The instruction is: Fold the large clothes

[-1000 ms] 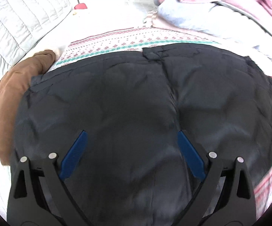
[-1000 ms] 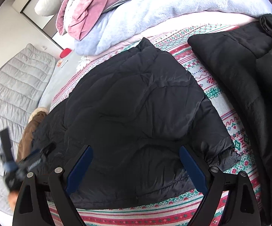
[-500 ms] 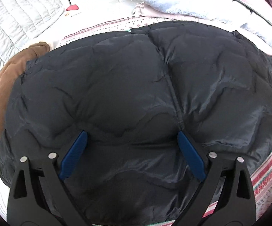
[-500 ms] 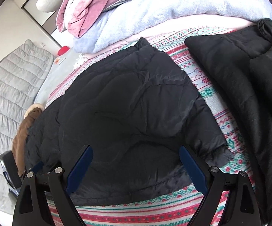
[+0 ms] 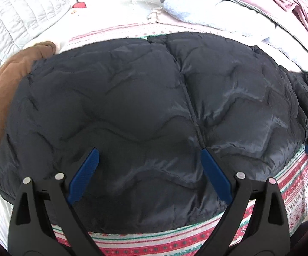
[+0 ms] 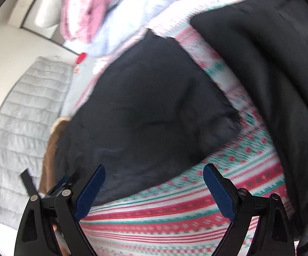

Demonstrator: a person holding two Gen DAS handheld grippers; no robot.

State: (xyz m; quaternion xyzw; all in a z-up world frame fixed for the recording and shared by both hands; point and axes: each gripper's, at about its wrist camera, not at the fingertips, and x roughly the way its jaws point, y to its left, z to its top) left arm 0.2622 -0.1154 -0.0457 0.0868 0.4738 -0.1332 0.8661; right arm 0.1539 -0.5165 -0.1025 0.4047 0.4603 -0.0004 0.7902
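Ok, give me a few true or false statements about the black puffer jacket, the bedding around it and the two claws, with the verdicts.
1. Both claws are open and hold nothing. True: the left claw and right claw each show a wide gap between the blue pads.
2. The black puffer jacket lies on a plain white sheet. False: it lies on a red, white and green patterned blanket.
3. A brown garment sits at the jacket's left edge. True.
4. The left claw is clamped on the jacket's hem. False: it hovers open above the jacket.
5. A second dark garment lies to the right of the jacket. True.
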